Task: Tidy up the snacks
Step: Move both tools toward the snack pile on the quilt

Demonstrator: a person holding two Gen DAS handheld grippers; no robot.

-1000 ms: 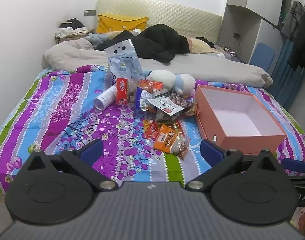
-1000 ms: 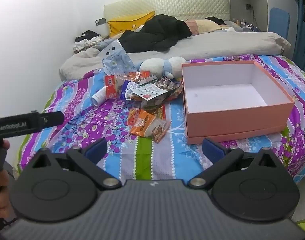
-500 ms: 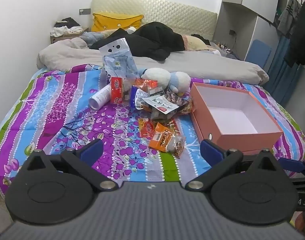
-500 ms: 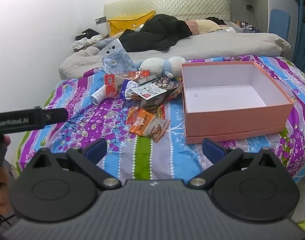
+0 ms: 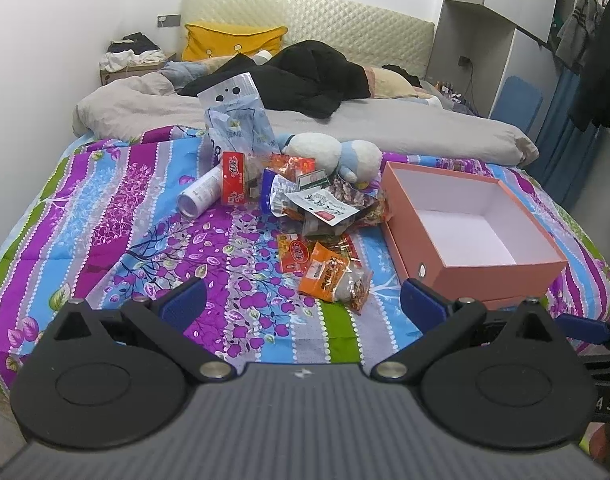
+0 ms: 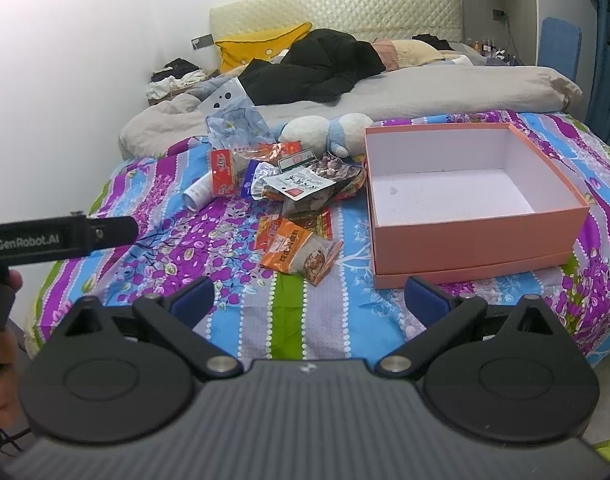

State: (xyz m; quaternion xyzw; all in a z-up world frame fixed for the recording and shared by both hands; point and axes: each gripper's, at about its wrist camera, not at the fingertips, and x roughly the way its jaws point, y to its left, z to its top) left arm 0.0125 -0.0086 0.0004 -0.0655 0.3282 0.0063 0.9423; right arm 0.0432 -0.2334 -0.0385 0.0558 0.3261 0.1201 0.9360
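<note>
from the left wrist, i saw the view had drawn back a little over the last second: the snacks (image 5: 313, 208) sat smaller and nothing on the bed had moved. my left gripper (image 5: 303, 300) hung spread wide, holding nothing, so sorting hadn't started. the box (image 5: 471, 258) lay empty just right of the pile.

from the right wrist, my right gripper (image 6: 309, 298) was likewise released. the striped quilt (image 6: 289, 320) looked soft and rumpled; the room beyond was a cluttered bedroom.
</note>
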